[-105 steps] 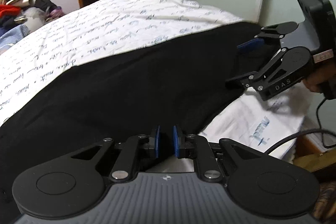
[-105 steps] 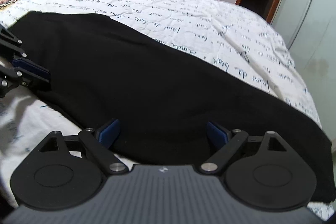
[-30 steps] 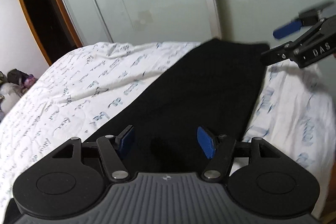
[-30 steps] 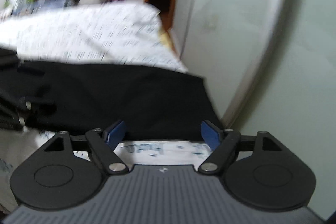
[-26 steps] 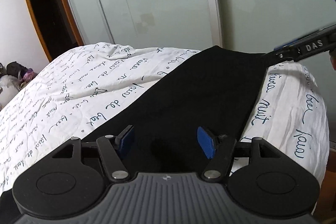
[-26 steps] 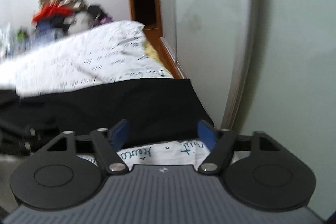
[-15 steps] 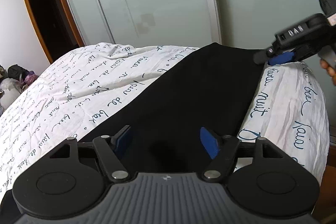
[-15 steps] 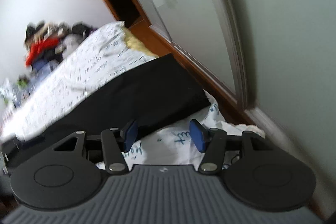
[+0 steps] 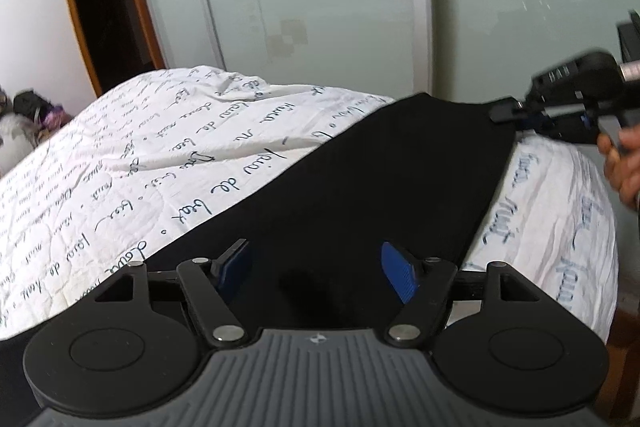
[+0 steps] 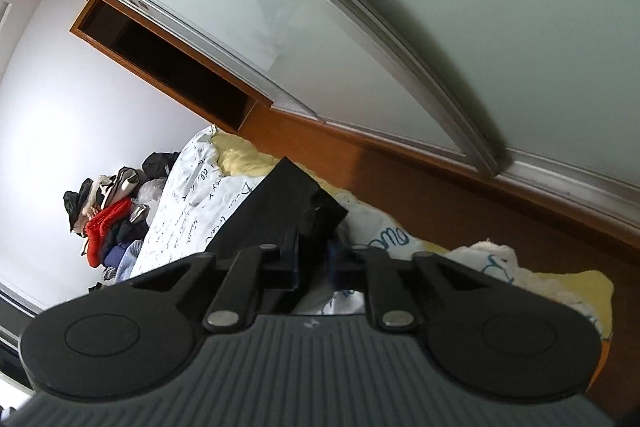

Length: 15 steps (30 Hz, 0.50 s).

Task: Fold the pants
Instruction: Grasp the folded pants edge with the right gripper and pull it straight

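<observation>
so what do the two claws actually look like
Both match: the left claw has black linkage arms with silver pivot pins, blue ribbed pads, round black discs and a grey ridged body. The right claw is the same black build with white lettering on its side.

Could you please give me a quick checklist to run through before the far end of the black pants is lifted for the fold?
1. Right tool closed on the pants: ok; its jaws have just been closing and black cloth sits between the pads at the far corner.
2. Grip is on the corner, not mid-leg: ok in the left wrist view.
3. Left tool gripping: not ok; it is open above the near cloth.
4. Pants lying flat on the bedspread: ok where visible.
5. Bedspread caught in the right grip: cannot tell.
</observation>
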Tool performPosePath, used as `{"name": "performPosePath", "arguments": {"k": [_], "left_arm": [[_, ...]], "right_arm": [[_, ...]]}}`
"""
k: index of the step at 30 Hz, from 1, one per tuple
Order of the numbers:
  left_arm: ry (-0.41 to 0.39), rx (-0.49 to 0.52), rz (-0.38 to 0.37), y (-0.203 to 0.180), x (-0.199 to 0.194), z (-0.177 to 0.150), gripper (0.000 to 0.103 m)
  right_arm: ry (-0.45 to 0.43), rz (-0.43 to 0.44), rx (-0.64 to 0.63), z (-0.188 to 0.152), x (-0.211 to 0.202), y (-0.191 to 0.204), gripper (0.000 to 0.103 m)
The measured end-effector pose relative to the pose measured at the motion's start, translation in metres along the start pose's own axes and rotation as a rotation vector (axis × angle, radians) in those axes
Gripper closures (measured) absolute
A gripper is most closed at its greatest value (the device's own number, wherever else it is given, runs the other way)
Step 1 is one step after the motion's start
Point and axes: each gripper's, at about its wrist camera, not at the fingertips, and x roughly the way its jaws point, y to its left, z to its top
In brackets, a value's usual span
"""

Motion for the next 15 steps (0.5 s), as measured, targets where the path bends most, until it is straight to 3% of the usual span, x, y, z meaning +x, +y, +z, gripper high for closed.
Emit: {"name": "performPosePath", "arguments": {"k": [2,9,12,15], "left_arm": [[0.007,-0.052,-0.012,0.008,0.001,0.002,0.032],[0.076,-0.216,-0.037,0.035,0.010,0.003,0.032],[0.099,-0.302,-0.079,0.047,0.012,0.000,0.032],[0.113,-0.347,-0.072,0.054,0.015,-0.004,0.032]], "right_arm": [[-0.019,-0.027,-0.082,0.000,-0.007,0.008,0.092],[-0.070,-0.148,-0.600,-0.029,-0.002,0.085,0.092],[-0.068,-0.162,-0.716,-0.045,0.003,0.103,0.092],[-0.062,-0.151,-0.804,-0.060,0.007,0.117,0.092]]}}
